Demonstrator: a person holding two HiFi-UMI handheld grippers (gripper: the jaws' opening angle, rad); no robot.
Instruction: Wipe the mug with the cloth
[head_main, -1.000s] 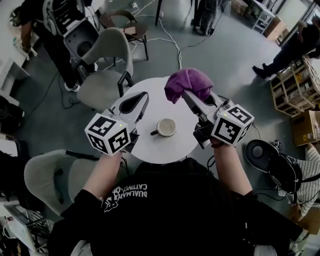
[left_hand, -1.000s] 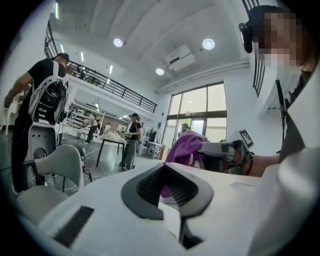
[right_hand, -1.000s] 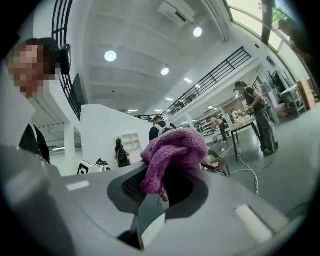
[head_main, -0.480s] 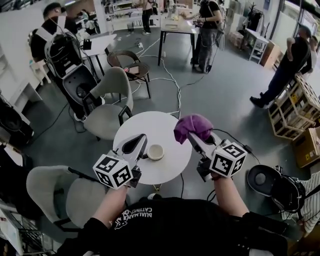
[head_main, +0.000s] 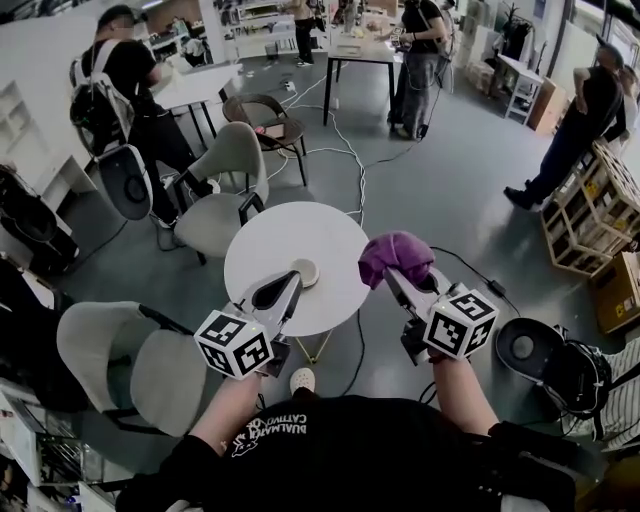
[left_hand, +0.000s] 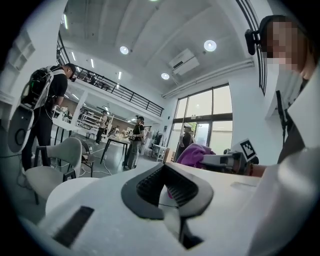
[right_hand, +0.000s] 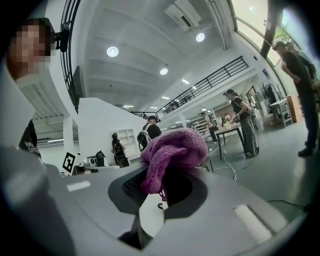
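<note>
Both grippers have drawn back toward me over the last second, and the round white table (head_main: 290, 235) now sits further out in the head view than it did. Back then the mug (head_main: 303, 272) stood between the two tools; now it stands upright on the near part of the tabletop, just ahead of the left gripper (head_main: 290, 282), with a small gap between them. That gripper's jaws are pressed together with nothing in them, and its own view looks level across the tabletop. The right gripper (head_main: 393, 275) is clamped on the purple cloth (head_main: 397, 255), which bunches up over the tips in a loose wad. It hangs off the table's right edge, over the grey floor, and is well apart from the mug. I cannot make out the mug's handle at this size. Beyond the table stands a grey chair (head_main: 225, 185), and a white cable (head_main: 352, 165) runs across the floor.
</note>
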